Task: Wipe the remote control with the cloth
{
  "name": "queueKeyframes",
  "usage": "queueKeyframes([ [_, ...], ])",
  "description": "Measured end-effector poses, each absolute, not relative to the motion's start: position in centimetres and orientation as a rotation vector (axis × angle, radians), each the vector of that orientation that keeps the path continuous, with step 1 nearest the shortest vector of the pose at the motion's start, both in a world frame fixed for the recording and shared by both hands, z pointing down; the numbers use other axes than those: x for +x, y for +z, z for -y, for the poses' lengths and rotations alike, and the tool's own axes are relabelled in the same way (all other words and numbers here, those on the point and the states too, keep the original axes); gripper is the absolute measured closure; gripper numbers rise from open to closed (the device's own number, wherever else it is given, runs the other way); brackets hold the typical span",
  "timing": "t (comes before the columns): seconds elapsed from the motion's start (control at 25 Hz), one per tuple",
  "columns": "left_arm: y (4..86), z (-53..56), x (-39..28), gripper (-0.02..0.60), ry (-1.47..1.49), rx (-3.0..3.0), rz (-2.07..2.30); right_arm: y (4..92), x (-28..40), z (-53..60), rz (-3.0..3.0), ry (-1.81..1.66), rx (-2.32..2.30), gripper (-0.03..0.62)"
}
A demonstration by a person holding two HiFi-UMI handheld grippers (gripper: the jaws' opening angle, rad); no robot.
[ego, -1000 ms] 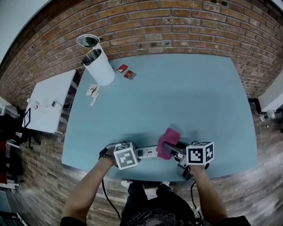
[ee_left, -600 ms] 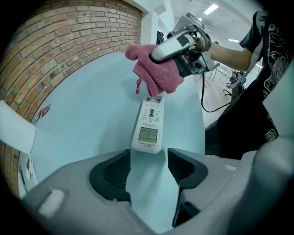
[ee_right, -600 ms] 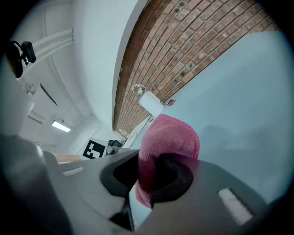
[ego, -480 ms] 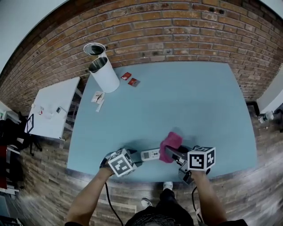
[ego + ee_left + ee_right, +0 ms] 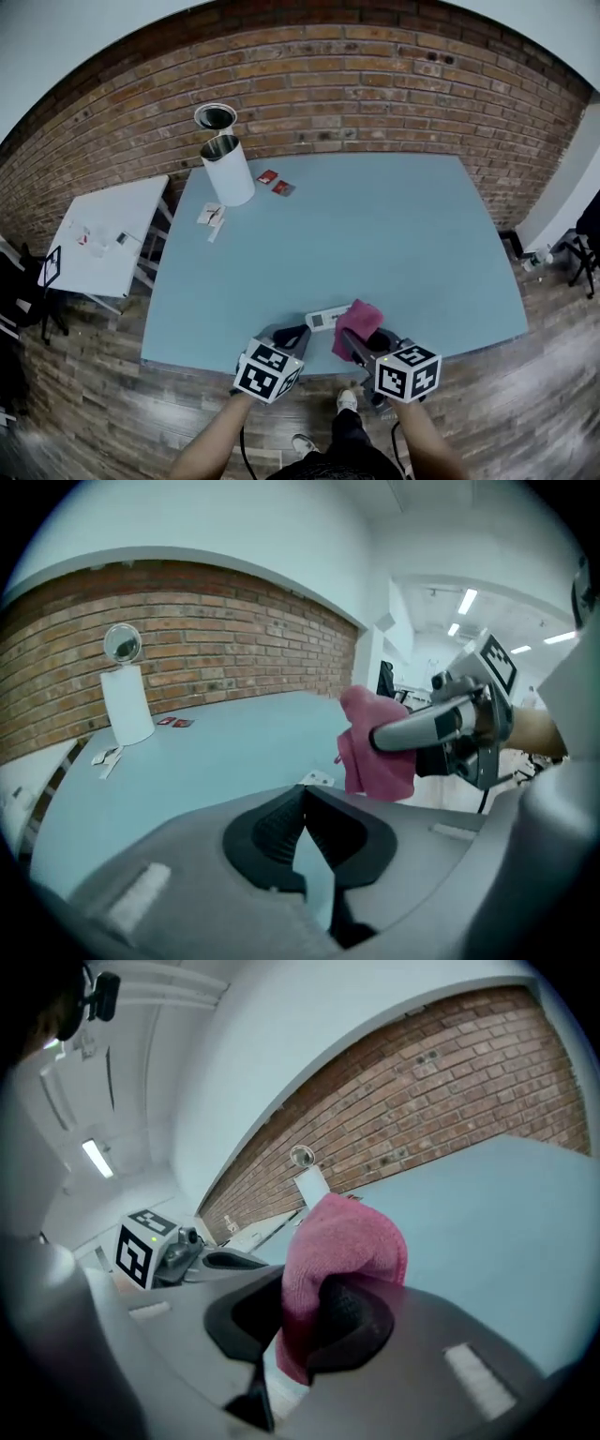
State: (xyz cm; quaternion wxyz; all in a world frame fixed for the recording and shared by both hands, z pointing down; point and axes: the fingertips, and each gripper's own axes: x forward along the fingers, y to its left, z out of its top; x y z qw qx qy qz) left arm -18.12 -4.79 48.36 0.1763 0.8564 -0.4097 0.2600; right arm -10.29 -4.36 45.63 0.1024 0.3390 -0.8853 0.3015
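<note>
L gripper (image 5: 302, 797) off remote control (image 5: 324, 321) and raised; fingers (image 5: 272, 829) just closed, nothing btwn. R gripper (image 5: 314, 1307) w/ cloth (image 5: 342, 1241) lifted off remote control, toward worktop (image 5: 375, 234) near edge.

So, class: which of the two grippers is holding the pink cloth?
The right gripper: the pink cloth is pinched between its jaws. The left gripper has just closed its jaws with nothing between them.

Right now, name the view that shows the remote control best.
Head view: the remote control lies plain on the table, beside the cloth. Left gripper view catches only a sliver under the cloth; right gripper view shows none.
</note>
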Motion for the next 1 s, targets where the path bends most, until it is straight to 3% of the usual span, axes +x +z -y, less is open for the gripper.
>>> queueKeyframes([
  [0.44,45.0,-2.3,-15.8,0.584,0.406,2.379,1.362,43.4,-11.4,-3.6,2.569,0.487,1.157,0.536],
  [1.0,44.5,-6.4,-13.9,0.586,0.335,2.409,1.344,43.8,-10.3,-7.3,2.531,0.477,1.236,0.536],
])
